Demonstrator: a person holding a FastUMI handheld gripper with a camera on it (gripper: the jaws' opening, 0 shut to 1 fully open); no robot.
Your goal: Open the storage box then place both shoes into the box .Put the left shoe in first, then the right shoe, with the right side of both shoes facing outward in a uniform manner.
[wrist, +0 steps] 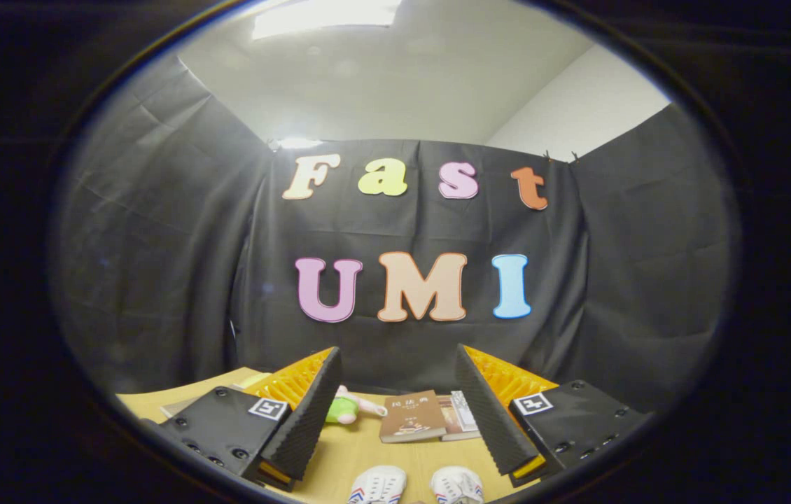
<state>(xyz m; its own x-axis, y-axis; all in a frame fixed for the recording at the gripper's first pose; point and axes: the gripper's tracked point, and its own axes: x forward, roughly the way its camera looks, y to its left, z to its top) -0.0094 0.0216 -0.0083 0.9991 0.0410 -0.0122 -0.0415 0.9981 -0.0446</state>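
Observation:
My gripper (399, 364) is open, raised above the wooden table (360, 455), with nothing between its fingers (311, 413). Two white shoes with red and blue side stripes stand side by side on the table below and between the fingers, toes pointing away from me: one shoe (378, 484) nearer the left finger, the other shoe (456, 484) nearer the right finger. Just their front halves show. The gripper is well above and apart from them.
Beyond the shoes, a brown book (413, 416) lies on the table with further books (462, 413) stacked beside it to the right. A small green and pink plush toy (345, 408) rests by the left finger. The black cloth wall stands behind.

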